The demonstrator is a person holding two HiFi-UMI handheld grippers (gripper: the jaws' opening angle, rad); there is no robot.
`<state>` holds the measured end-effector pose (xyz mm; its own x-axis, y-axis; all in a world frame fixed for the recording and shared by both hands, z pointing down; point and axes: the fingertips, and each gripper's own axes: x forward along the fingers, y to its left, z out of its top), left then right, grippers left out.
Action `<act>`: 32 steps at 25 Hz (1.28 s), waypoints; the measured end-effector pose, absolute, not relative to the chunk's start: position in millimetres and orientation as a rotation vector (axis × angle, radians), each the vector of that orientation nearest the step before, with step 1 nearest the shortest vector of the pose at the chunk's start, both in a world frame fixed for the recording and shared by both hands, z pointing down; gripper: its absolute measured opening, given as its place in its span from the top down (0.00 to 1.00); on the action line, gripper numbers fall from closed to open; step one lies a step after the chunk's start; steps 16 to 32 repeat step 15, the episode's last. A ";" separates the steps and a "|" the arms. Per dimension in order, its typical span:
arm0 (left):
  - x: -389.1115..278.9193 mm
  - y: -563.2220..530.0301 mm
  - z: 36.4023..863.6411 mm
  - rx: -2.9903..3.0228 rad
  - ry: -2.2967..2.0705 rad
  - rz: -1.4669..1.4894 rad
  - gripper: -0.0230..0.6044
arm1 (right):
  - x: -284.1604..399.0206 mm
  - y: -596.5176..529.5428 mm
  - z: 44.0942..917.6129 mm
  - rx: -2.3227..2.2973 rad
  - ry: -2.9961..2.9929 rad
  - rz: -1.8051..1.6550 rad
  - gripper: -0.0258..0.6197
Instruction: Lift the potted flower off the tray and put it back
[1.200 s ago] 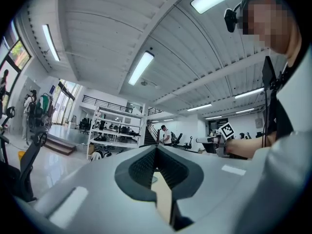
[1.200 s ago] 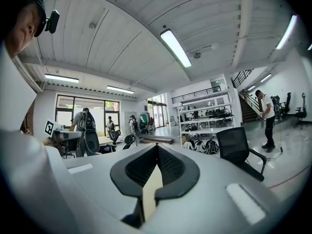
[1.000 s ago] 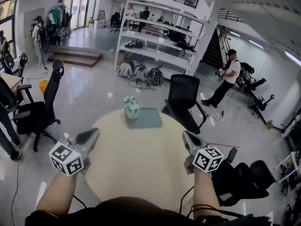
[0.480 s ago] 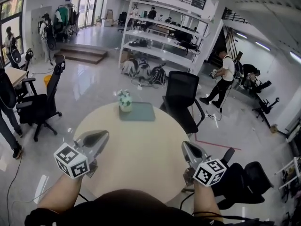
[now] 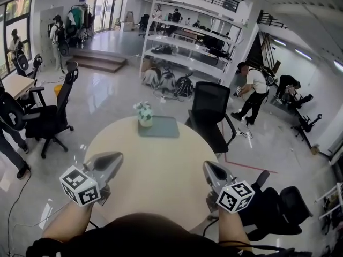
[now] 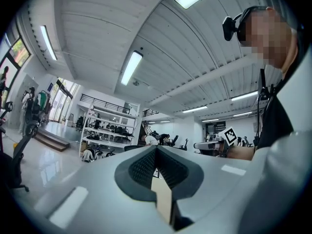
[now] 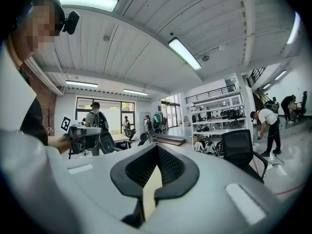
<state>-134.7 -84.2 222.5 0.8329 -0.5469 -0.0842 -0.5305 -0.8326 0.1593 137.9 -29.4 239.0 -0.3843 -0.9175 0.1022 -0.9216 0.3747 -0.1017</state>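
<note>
The potted flower (image 5: 143, 113), pale blooms in a small light pot, stands at the far left corner of the grey-green tray (image 5: 163, 127) on the far side of the round beige table (image 5: 161, 170). My left gripper (image 5: 113, 158) hangs over the table's near left edge, shut with nothing between its pads (image 6: 156, 150). Over the near right edge is my right gripper (image 5: 209, 168), also shut and empty (image 7: 157, 148). Both point level toward the tray and are well short of it. Each gripper view shows the other gripper off to the side.
A black office chair (image 5: 210, 111) stands just behind the table on the right, another (image 5: 51, 116) to the left. White shelving (image 5: 187, 47) and several people fill the room behind. A dark chair (image 5: 278, 210) sits at the near right.
My left gripper has come inward over the table's near left edge; the right one has drawn back slightly. Both stay shut. The flower and tray have not moved.
</note>
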 end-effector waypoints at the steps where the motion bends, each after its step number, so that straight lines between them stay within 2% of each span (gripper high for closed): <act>1: -134.9 -85.1 222.7 2.883 -0.850 -0.195 0.97 | 135.7 -30.6 238.0 1.716 -2.581 0.214 0.94; 32: -142.4 -93.9 226.2 2.858 -0.832 -0.198 0.97 | 122.8 -34.2 234.6 1.702 -2.573 0.202 0.94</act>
